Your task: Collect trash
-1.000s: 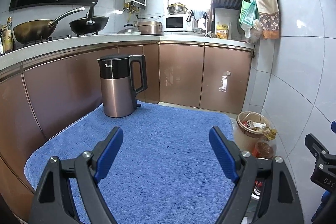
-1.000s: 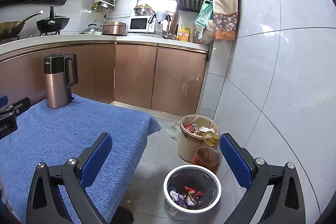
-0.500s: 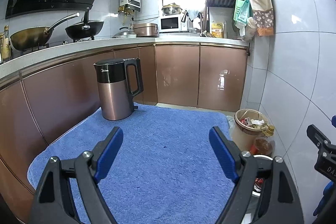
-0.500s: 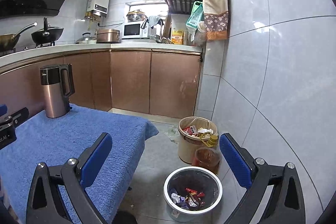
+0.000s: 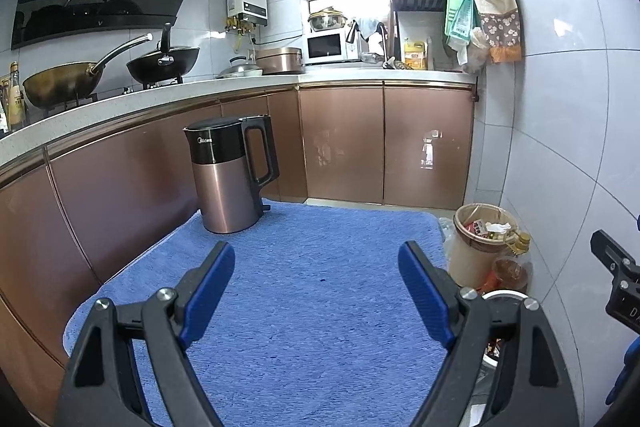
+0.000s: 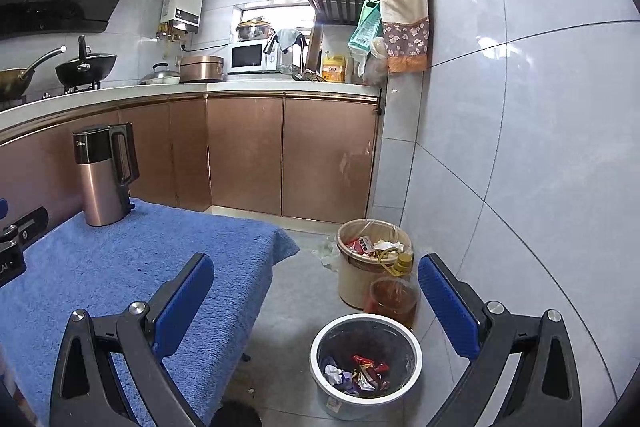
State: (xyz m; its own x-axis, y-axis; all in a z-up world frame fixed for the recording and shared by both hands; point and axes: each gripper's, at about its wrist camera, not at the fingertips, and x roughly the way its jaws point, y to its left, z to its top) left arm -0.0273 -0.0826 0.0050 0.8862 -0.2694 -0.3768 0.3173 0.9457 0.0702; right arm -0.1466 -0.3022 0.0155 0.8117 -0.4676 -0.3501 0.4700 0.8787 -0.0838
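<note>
Both tools are empty with their blue-padded fingers spread wide: the left gripper [image 5: 316, 279] hangs over the blue towel [image 5: 304, 291] in the lower middle of its frame, and the right gripper [image 6: 316, 291] sits at the lower centre of its own view, above the floor beside the table edge. The trash [image 6: 356, 373], a heap of crumpled wrappers, already lies in the bottom of the white-rimmed bin [image 6: 416, 349] at the lower centre of the right view, directly below the right gripper's open gap. No loose scrap shows on the towel; only a tiny dark speck [image 5: 321, 281] sits near its middle, too small to identify. The kettle [image 5: 230, 175] stands upright at the towel's far left corner and is not part of the job. The collecting looks essentially finished, so the sensible step is a careful scan: sweep each camera slowly across the towel and along the floor near the tan bin [image 6: 374, 263] and the oil bottle [image 6: 394, 297] in the right middle of the frame. If a piece turns up, the nearer gripper should descend squarely over it, fingers apart, and close gently so a light wrapper does not skid away.
</note>
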